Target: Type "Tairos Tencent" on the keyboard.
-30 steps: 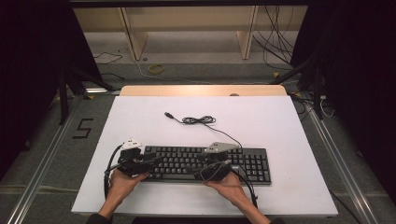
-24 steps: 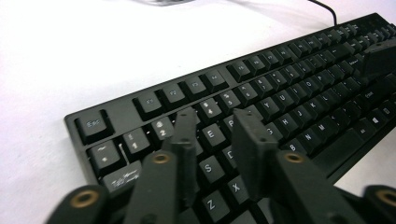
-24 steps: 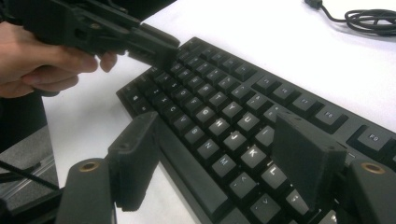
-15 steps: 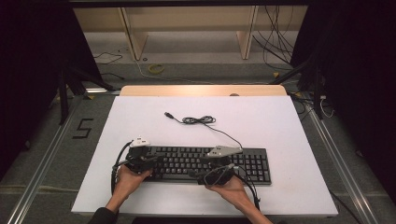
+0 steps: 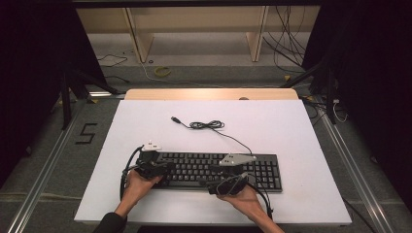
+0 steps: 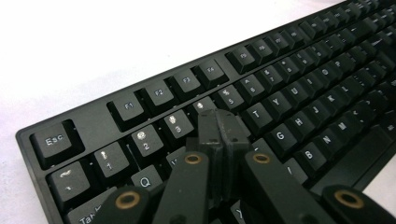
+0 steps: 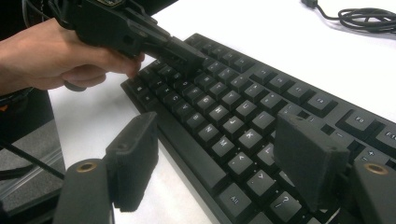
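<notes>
Pressing closed jaws of the left gripper onto the number row, having slid in from the keyboard's 9 o'clock end. Hanging wide open, right gripper at 5 o'clock. Looking like typing under way; cable at 12 o'clock.

Black on white
Black keyboard with white legends, black cable, black tongs, white counter edged in tan.

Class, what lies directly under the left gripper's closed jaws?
The keyboard: the left gripper sits over keys below 4 and 5. The keys beneath the jaws are covered.
</notes>
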Demonstrator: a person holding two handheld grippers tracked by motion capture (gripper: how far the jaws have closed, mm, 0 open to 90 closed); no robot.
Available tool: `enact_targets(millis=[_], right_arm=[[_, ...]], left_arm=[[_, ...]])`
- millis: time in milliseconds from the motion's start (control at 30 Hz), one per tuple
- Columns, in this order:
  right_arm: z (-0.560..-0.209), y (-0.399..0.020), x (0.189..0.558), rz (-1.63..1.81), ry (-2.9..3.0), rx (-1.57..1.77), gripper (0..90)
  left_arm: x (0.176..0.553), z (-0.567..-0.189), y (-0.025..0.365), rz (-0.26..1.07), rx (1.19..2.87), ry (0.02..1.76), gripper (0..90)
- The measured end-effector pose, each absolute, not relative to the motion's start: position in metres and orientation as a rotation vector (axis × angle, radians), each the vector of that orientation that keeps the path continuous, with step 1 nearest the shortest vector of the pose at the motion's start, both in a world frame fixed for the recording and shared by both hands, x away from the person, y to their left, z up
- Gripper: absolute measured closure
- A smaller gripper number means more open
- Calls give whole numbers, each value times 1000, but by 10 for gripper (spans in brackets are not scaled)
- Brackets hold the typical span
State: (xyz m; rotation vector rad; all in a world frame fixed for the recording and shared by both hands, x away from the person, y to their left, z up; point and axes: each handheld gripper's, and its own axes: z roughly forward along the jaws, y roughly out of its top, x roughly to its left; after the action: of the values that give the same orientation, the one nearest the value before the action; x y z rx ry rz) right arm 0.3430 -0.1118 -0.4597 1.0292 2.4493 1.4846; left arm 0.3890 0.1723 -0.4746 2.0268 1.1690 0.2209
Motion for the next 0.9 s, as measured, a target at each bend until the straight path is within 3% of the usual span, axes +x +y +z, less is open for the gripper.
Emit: enact_targets(millis=[567, 800, 900], right_arm=[[-459, -109, 343, 1489, 2445, 1031, 320], [-458, -108, 344, 1495, 2441, 1030, 320], [-458, -107, 345, 1493, 2443, 1031, 324]], left_arm=[[386, -472, 172, 228, 2020, 1182, 887], [381, -464, 176, 242, 1992, 1162, 791], [379, -462, 177, 238, 1981, 1161, 707]])
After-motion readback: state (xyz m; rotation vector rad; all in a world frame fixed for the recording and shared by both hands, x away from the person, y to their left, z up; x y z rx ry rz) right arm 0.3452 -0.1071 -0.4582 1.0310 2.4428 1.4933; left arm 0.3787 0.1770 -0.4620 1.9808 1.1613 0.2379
